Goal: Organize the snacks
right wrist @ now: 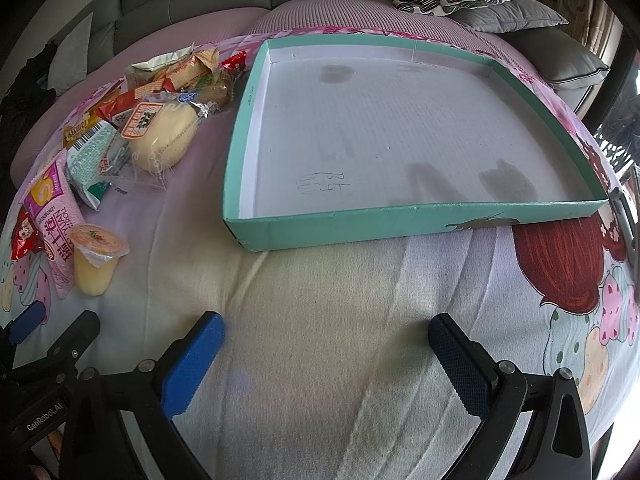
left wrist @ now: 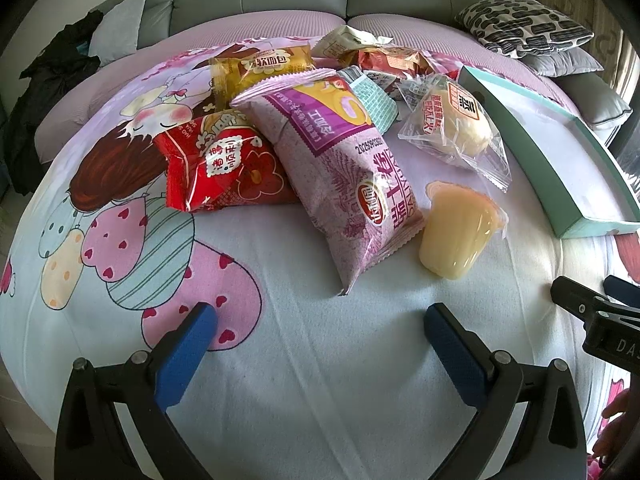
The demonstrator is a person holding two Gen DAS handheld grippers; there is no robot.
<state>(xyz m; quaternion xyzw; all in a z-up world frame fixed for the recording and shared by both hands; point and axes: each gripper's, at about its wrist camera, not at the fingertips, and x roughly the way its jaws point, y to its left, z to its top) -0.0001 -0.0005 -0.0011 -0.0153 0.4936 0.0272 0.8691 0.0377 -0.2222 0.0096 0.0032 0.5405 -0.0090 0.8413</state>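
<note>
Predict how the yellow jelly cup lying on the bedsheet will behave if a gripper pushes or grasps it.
The jelly cup lies on its side, so a push would probably roll it in a curve. Its smooth plastic wall looks slippery and may flex under a squeeze. The thin foil lid could tear.

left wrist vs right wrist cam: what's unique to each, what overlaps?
Left wrist only: the whole red packet, the full length of the pink roll pack, and the dark clothing at the far left.

Right wrist only: the teal box interior, holding no snacks, with pen scribbles on its floor.

Both: the jelly cup, the clear-wrapped bun, the patterned pillow, and each other's gripper at the frame edge. Left gripper and right gripper are open.
</note>
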